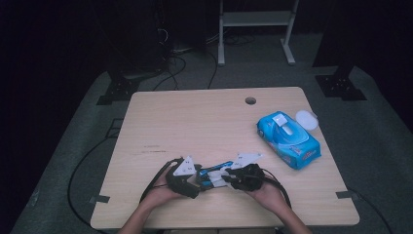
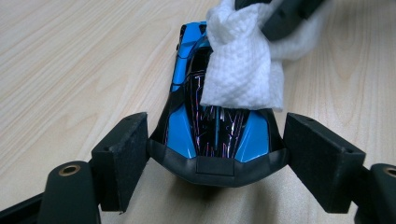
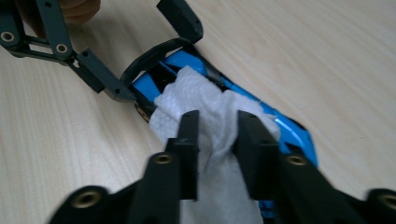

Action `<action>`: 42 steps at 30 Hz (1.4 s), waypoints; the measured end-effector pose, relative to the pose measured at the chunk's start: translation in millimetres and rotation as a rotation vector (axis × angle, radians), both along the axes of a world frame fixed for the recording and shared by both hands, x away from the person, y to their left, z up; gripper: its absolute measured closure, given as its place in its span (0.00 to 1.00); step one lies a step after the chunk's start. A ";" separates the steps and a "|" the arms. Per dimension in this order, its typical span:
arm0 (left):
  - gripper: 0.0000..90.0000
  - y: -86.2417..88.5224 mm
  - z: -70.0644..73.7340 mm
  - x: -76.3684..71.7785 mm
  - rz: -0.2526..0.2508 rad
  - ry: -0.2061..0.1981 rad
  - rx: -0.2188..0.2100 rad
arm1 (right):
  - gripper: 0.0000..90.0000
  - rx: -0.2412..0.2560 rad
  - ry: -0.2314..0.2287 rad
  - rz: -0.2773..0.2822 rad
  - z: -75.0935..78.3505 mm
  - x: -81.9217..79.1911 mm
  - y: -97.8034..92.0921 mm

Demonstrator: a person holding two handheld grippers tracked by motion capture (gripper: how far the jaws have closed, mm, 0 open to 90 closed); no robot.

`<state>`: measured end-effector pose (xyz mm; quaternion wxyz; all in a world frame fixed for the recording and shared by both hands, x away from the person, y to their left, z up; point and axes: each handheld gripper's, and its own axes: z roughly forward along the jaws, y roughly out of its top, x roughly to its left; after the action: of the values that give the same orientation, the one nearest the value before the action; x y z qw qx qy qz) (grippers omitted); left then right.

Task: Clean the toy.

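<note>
Under the wipe (image 2: 243, 65), toy car (image 2: 205, 135) roof hidden

- I can read no word, brand or number anywhere in my feeds.
- The blue plastic pack of wet wipes (image 1: 289, 139) carries red and white print on its side, too small and blurred for me to read.
- The blue and black toy car (image 2: 212, 123) shows thin pink and white line patterns on its black roof, no letters.
- Faint dark marks on the light wooden table (image 1: 151, 149) stay illegible.
</note>
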<state>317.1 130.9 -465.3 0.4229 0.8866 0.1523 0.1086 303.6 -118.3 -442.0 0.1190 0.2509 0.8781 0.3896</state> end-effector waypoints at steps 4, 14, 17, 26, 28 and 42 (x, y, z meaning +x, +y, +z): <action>0.26 -0.1 -0.7 0.8 -0.001 0.004 0.005 | 0.62 -0.006 -0.029 -0.010 -6.0 -3.1 6.1; 0.24 -11.0 -8.8 4.1 -0.002 0.015 0.076 | 0.88 -0.049 -0.155 -0.068 -13.0 -11.9 12.7; 0.25 -10.2 -8.3 4.7 -0.007 0.017 0.078 | 0.93 -0.058 -0.146 -0.061 -12.4 -9.5 7.9; 0.25 -10.1 -8.5 5.3 -0.013 0.015 0.077 | 0.88 -0.026 -0.046 -0.144 -14.0 4.0 -18.1; 0.25 -9.7 -8.4 5.4 -0.013 0.016 0.078 | 0.73 -0.024 -0.045 -0.130 -12.2 3.3 -16.8; 0.25 -9.3 -8.7 5.4 -0.010 0.026 0.069 | 0.87 -0.055 -0.113 -0.087 -15.6 -3.4 -1.3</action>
<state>322.5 121.6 -474.0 0.3904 0.9029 0.1496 0.1001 300.2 -119.6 -457.6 0.1919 0.2630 0.8686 0.3735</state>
